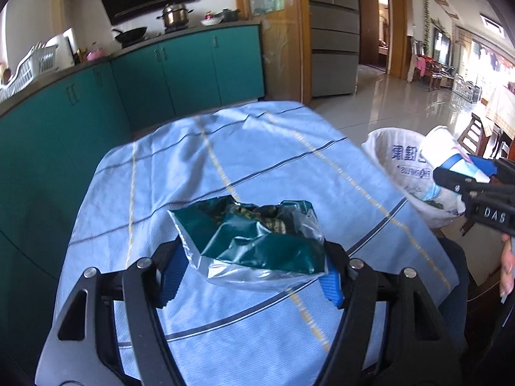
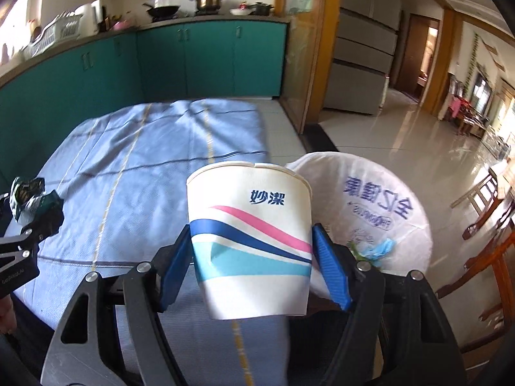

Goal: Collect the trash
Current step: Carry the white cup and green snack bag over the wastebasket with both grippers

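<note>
Right gripper (image 2: 252, 254) pinches paper cup (image 2: 251, 225), bin (image 2: 402, 199) at 2 o'clock | left gripper (image 1: 251, 267) seemingly clamps crumpled snack bag (image 1: 257, 238) above table (image 1: 225, 148) | risk: early release misses bin, cup crushes.

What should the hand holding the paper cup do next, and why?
Probably carry the paper cup a little further right, over the white-lined trash bin, then open. The right gripper clamps the cup beside the bin's rim, not yet above its opening, where other trash already lies.
</note>
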The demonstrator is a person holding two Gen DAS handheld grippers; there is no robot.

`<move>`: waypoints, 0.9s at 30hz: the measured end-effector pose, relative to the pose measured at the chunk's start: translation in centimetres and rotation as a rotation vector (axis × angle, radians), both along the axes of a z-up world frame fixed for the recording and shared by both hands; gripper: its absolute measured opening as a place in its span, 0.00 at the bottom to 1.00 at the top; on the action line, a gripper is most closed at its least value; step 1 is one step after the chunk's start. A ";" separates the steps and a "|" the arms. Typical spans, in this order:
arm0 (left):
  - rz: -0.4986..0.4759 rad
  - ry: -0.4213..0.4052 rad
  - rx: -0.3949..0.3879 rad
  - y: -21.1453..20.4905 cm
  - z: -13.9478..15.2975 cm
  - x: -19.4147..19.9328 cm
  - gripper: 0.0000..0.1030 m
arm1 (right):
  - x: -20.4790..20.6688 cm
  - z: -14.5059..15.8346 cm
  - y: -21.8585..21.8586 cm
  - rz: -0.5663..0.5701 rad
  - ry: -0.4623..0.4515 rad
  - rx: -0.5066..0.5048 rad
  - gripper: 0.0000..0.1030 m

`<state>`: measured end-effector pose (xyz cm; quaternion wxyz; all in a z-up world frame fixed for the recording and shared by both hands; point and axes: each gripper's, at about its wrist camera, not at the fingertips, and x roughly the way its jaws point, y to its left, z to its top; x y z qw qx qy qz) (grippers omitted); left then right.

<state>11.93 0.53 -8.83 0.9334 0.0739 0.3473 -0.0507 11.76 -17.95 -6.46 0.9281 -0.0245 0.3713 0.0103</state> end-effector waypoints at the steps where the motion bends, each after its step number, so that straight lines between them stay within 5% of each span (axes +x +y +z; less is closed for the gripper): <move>1: -0.012 -0.006 0.001 -0.7 0.2 0.1 0.68 | -0.1 0.2 -0.8 -0.018 -0.006 0.002 0.70; 13: -0.096 -0.020 0.030 -6.3 0.7 0.6 0.68 | -0.2 -0.5 -10.7 -0.225 -0.007 0.064 0.70; 27: -0.157 -0.035 -0.056 -10.7 2.8 4.7 0.68 | 1.1 3.1 -12.3 -0.219 -0.096 0.054 0.70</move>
